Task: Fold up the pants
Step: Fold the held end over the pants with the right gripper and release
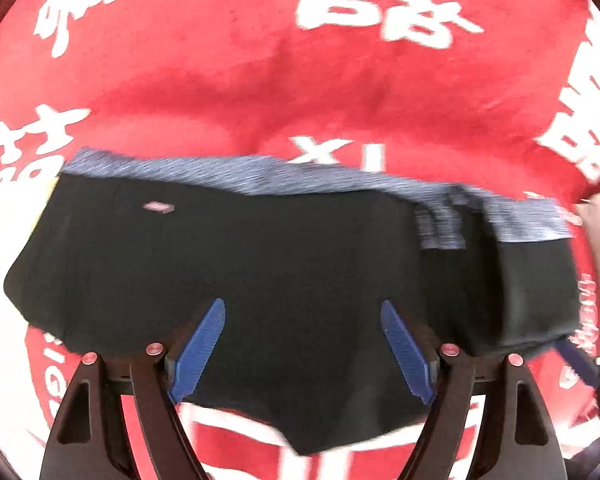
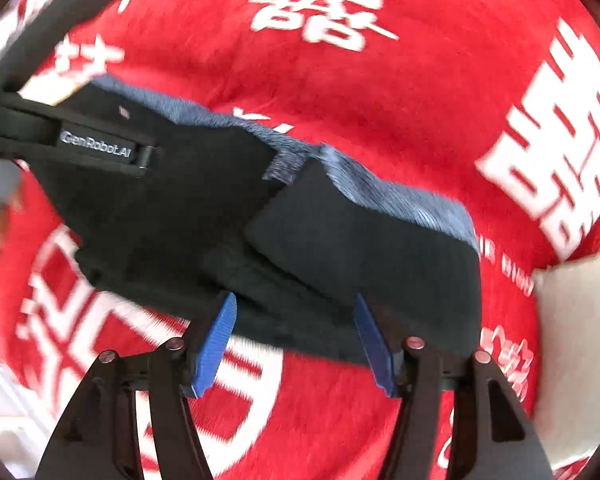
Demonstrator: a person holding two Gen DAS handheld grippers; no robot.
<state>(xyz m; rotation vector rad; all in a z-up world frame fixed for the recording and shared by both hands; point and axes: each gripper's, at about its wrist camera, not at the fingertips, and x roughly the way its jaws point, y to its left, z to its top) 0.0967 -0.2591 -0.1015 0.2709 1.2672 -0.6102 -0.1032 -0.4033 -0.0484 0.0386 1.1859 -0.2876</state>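
Judging from the left wrist view, the pants (image 1: pixel 236 272) were taken to be light, soft and limp, best gripped at a doubled edge or corner rather than mid-panel. They lay folded on the red blanket (image 1: pixel 260 80), black with a heathered blue waistband (image 1: pixel 236 174) along the far edge and a small pink label at far left. The left gripper (image 1: pixel 302 344) was held wide above them, with nothing pinched.

In the right wrist view, a folded flap was seen overlapping the right half of the pants (image 2: pixel 340 248). The right gripper (image 2: pixel 294 340) was spread, nothing clamped between its pads, over the near edge.
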